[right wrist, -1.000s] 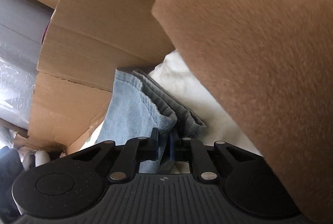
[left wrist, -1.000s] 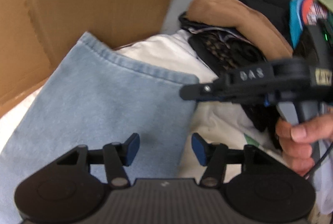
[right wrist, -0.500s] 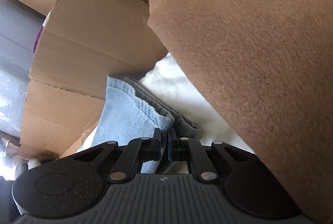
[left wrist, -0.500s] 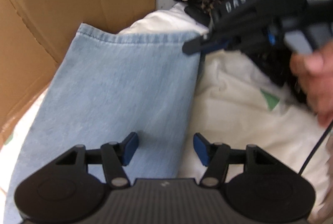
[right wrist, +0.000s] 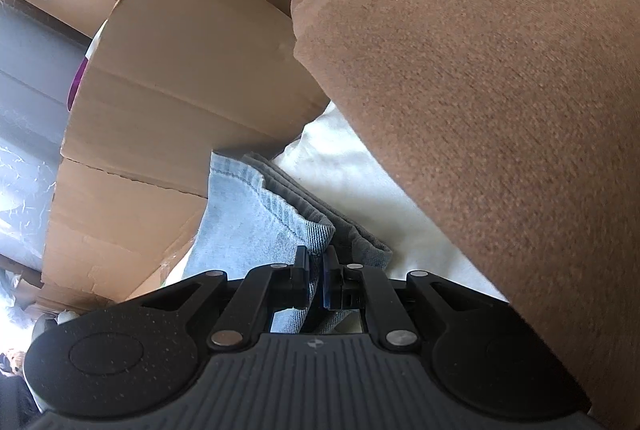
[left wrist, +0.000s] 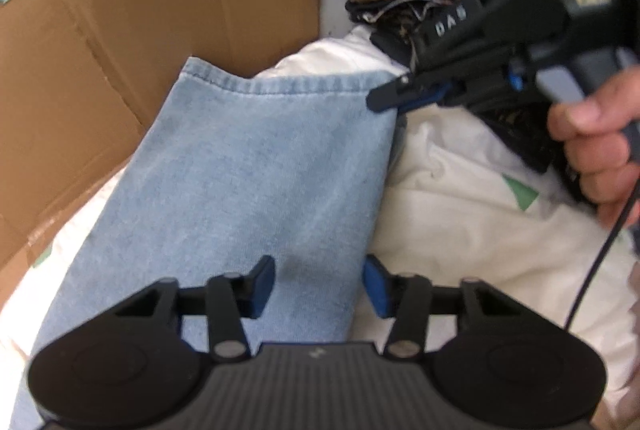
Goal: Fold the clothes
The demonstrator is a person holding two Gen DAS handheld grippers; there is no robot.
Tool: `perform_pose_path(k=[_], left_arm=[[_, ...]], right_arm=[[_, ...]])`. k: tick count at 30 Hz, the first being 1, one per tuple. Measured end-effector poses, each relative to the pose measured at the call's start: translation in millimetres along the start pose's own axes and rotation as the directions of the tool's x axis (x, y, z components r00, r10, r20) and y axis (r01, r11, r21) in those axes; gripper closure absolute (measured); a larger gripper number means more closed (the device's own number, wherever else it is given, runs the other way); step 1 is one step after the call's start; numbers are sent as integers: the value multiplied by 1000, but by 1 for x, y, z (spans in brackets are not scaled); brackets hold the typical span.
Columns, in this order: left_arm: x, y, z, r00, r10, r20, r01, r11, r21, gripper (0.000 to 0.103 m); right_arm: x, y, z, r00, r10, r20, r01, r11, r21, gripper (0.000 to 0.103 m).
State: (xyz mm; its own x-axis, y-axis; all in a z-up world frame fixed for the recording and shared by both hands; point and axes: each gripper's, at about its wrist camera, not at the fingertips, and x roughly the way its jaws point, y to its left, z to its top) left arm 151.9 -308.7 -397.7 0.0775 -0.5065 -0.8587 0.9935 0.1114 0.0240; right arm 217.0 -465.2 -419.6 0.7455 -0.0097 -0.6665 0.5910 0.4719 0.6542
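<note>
Right gripper [right wrist: 315, 280] is clamped tight on the far right corner of the folded light-blue denim garment [left wrist: 248, 182], pinching its stacked hems. Left gripper [left wrist: 318, 284] sits over the garment's right edge nearer me, jaws closing, cloth lying between the blue pads [left wrist: 262, 280] but not yet pressed as far as I can see. The denim lies on a white bedsheet [left wrist: 460, 198], its far edge against the brown cardboard box [left wrist: 160, 2].

I reckon we're mid-fold: once the left pinch lands, both corners need lifting together and carrying across.

Count: one denim piece, two grippers, one hand [left wrist: 596, 146] visible, one tan knit garment [right wrist: 500, 90] beside the far corner, one dark patterned heap [left wrist: 404, 18].
</note>
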Motion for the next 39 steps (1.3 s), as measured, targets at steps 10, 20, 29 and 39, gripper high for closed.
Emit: perform_pose_path(k=[10, 20, 29, 39], left_arm=[[-9, 3, 4, 998, -45, 32, 46, 999, -20, 99], [-13, 38, 13, 996, -73, 58, 82, 979, -185, 100], [-16, 56, 10, 990, -100, 102, 126, 950, -287, 101], [-21, 59, 7, 981, -147, 127, 180, 933, -310, 101]], right_arm=[[1, 7, -8, 1000, 12, -14, -12, 1000, 18, 91], [5, 24, -28, 988, 137, -65, -136, 990, 21, 55], [11, 45, 18, 996, 5, -90, -31, 957, -290, 56], [37, 63, -10, 977, -100, -188, -24, 826, -563, 57]])
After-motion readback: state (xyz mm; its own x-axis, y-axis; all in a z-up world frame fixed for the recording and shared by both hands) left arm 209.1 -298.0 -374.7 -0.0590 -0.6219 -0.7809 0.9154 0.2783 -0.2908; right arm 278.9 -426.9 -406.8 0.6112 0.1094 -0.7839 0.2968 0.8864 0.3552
